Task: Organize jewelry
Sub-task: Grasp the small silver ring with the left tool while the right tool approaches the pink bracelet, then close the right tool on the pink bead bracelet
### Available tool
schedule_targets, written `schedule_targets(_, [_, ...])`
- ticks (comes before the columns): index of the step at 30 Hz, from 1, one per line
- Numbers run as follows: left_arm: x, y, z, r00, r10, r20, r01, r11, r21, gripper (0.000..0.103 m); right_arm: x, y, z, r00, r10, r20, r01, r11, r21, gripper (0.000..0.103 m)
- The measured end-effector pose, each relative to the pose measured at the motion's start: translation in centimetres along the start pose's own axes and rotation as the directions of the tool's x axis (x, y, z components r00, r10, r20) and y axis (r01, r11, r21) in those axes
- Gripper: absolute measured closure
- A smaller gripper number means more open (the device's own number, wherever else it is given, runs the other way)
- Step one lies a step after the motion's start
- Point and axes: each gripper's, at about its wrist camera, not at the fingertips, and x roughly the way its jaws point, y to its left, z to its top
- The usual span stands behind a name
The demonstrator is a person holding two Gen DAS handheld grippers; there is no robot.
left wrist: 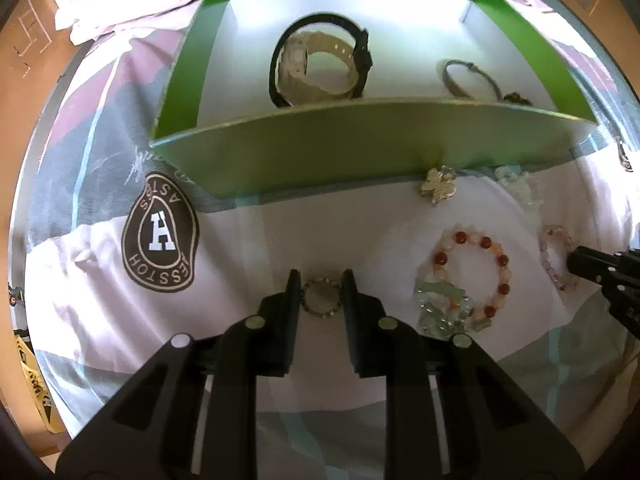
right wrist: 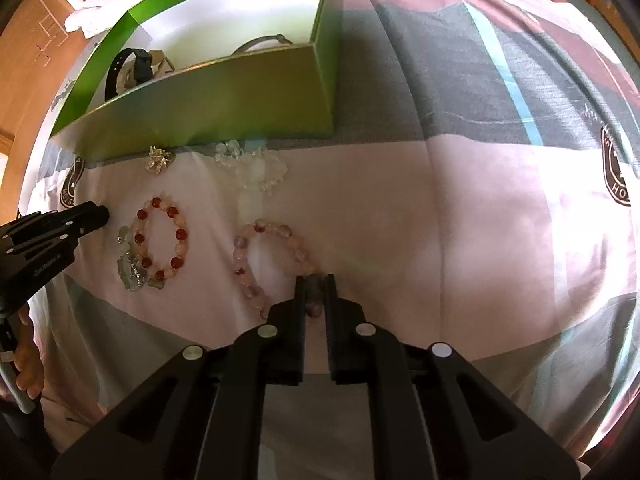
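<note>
My left gripper (left wrist: 321, 280) is shut on a small dark beaded bracelet (left wrist: 321, 295) lying on the bedsheet. My right gripper (right wrist: 315, 280) is shut on a pale pink bead bracelet (right wrist: 256, 256); that bracelet also shows in the left wrist view (left wrist: 554, 256). A red and pink bead bracelet (left wrist: 472, 272) with a green charm (left wrist: 440, 304) lies between them. A gold brooch (left wrist: 438, 186) and clear bead jewelry (right wrist: 256, 164) lie by the green box (left wrist: 360, 140). The box holds watches (left wrist: 320, 60) and a thin bangle (left wrist: 472, 80).
The bed is covered by a pink, grey and white sheet with a dark round logo (left wrist: 160, 240). White crumpled fabric (left wrist: 104, 0) lies beyond the box. A wooden floor (right wrist: 24, 60) shows at the left edge.
</note>
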Motion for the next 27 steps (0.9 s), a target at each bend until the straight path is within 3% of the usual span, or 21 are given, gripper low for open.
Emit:
schedule_targets(13, [-6.6,-0.1,-1.3,0.990,-0.070,0.120,0.071,0.997,-0.004,0.083,-3.2,-0.5,-0.1,0.998,0.035,0.060,-0.037,0.999,0.022,0.095])
schedule_targets(27, [-7.5,1.9,-1.7,0.980,-0.112,0.166,0.118,0.993,-0.026,0.083,-5.2,-0.3,-0.9,0.988,0.078,0.134,-0.080,0.997,0.014,0.095])
